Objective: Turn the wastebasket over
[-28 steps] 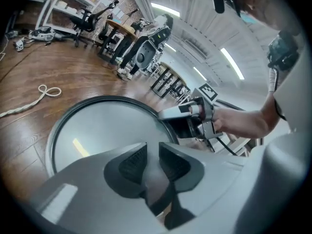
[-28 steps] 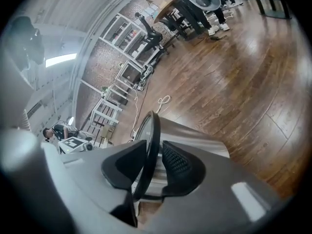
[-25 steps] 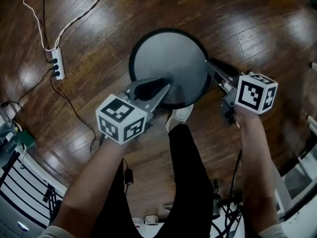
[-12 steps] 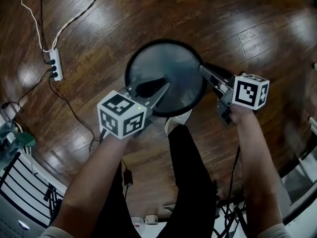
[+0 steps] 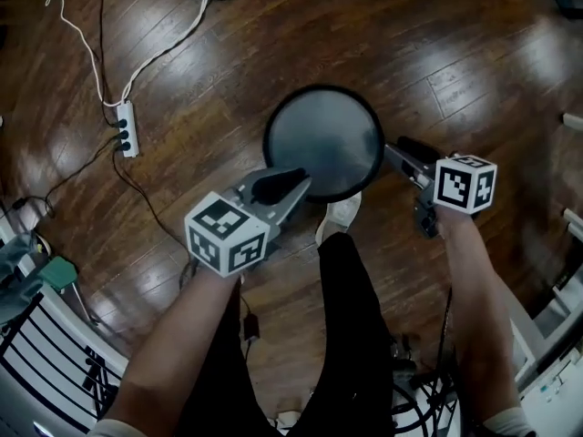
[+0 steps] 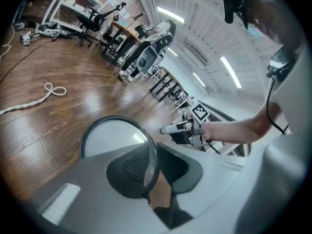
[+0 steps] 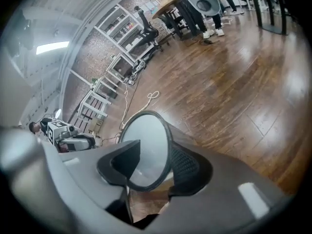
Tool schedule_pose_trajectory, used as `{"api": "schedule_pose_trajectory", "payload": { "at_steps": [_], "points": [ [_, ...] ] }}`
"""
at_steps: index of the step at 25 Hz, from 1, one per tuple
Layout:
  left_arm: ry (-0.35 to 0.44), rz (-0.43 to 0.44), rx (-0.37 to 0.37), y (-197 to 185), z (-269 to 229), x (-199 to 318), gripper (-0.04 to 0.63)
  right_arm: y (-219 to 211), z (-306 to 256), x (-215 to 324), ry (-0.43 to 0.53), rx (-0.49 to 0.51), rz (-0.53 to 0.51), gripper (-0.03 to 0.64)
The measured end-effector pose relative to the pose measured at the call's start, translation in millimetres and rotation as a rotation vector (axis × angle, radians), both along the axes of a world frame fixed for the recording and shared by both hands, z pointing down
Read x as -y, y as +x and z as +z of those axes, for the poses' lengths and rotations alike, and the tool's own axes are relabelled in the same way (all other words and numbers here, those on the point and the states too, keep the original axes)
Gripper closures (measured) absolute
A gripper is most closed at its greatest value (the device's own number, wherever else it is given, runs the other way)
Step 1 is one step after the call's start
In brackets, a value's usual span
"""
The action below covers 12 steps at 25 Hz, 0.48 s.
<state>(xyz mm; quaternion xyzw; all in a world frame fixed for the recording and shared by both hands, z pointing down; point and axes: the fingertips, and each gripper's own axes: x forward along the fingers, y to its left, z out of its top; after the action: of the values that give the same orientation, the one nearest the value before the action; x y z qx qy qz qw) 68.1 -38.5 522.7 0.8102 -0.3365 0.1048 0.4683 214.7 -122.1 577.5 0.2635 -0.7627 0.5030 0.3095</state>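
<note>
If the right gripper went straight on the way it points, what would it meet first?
The wastebasket. Its rim stands between the jaws of the right gripper, which have just been opening, so it would likely meet that rim or wall at once; depth is unclear.

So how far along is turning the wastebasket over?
Nothing looks finished: the wastebasket shows its open end up. In hand: the left hand-held gripper has just been closing and pinches the near rim; the right hand-held gripper has just been opening, its jaws apart around the rim's right side. Left, I'd guess: the flip itself.
</note>
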Motion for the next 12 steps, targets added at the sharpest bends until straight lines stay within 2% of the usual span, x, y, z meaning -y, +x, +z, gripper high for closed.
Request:
{"api": "schedule_pose_trajectory", "payload": {
  "at_steps": [4,8,12],
  "points": [
    [0.046,0.129,-0.027,-21,-69,-48,0.548,-8,-77,-60,0.054,-0.025,0.051,0.397],
    [0.157,0.294,-0.016,-55,-154,-103,0.548,-33,-173,-153,0.121,0.009,0.151,0.399],
    [0.241,0.399,-0.007,-100,-252,-162,0.557,-61,-284,-239,0.254,-0.011,0.194,0.397]
  ]
}}
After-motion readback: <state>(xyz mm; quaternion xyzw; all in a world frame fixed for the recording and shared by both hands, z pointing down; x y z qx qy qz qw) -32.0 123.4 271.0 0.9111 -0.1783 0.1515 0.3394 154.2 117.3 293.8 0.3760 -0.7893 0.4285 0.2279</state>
